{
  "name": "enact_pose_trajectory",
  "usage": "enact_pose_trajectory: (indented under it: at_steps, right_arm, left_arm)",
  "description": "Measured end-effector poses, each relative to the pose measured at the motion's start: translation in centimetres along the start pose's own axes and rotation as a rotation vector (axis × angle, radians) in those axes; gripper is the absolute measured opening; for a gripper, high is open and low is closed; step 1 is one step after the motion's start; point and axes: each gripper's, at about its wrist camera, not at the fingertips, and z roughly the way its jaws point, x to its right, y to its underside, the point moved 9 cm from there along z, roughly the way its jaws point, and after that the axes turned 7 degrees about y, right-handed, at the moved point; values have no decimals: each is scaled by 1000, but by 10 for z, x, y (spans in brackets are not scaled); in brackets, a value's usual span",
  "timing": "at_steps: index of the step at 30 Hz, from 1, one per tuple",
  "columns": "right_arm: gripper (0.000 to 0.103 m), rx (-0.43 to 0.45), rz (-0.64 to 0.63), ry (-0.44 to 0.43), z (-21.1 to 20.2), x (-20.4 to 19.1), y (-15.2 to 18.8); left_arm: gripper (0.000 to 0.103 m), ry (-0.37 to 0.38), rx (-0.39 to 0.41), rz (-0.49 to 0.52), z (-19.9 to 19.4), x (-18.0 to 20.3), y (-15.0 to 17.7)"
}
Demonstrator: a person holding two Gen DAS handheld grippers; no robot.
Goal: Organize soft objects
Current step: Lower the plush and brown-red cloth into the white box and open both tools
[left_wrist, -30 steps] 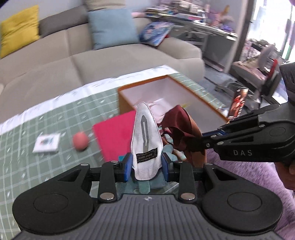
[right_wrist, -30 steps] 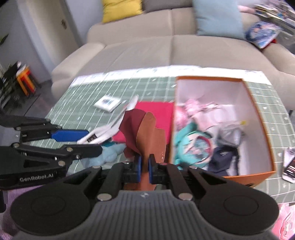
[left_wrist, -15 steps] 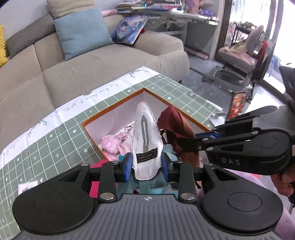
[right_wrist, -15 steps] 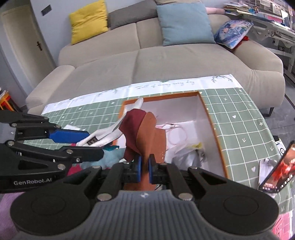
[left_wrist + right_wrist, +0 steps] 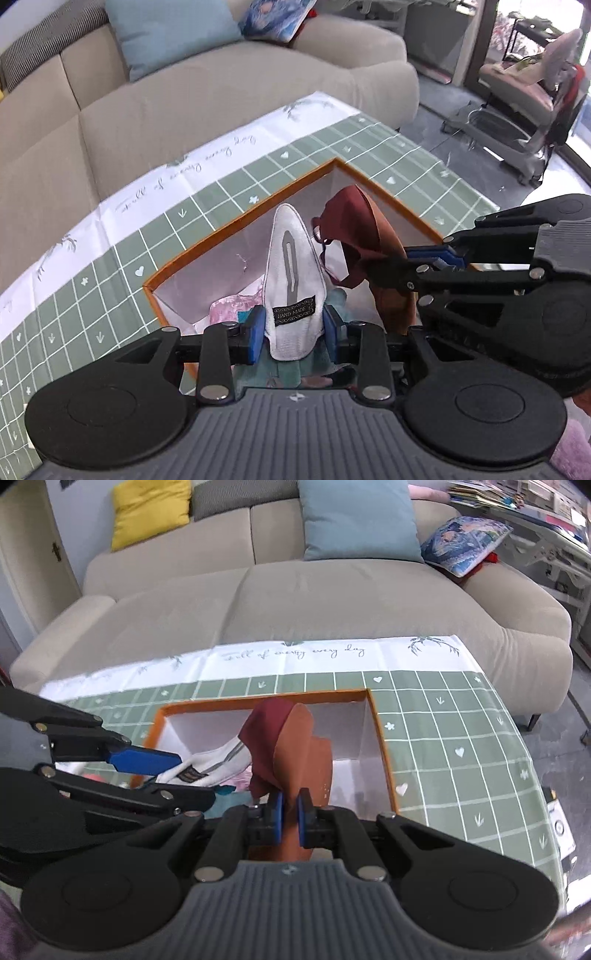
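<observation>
White pouch: a pointed fabric piece with a "HAND MADE" label, pinched between the blue pads of the left gripper, teal cloth hanging beneath it; it stood at 12 o'clock from that claw, over the box.
Change: a second earlier both claws had been over the pink mat and small ball on the table; by now they had swung across and hung above the orange box, its near-left corner at 9 o'clock in the left wrist view.
Meaning: the carry looked nearly finished, with only lowering and release left (my judgement).
Brown-and-maroon cloth: clamped in the right gripper, jaws pressed nearly together on it, rising toward 12 o'clock over the box interior.
Box contents: pink and teal soft items already lay at the bottom, left side.
Surroundings: green checked tablecloth, beige sofa at 12 o'clock, phone at 3 o'clock on the table edge.
Obstruction: the two claws sat close side by side (they could foul each other on release).
</observation>
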Motion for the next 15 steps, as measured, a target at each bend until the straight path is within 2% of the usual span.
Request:
enact_pose_trajectory:
  at_steps: [8, 11, 13, 15]
  right_arm:
    - [7, -53, -84, 35, 37, 4, 7]
    - [15, -59, -105, 40, 41, 4, 11]
    - [18, -56, -122, 62, 43, 6, 12]
    - [26, -63, -122, 77, 44, 9, 13]
  left_arm:
    - [38, -22, -68, 22, 31, -10, -1]
    - [45, -26, -75, 22, 38, -14, -2]
    - [54, -25, -83, 20, 41, -16, -2]
    - [57, -27, -83, 11, 41, -18, -1]
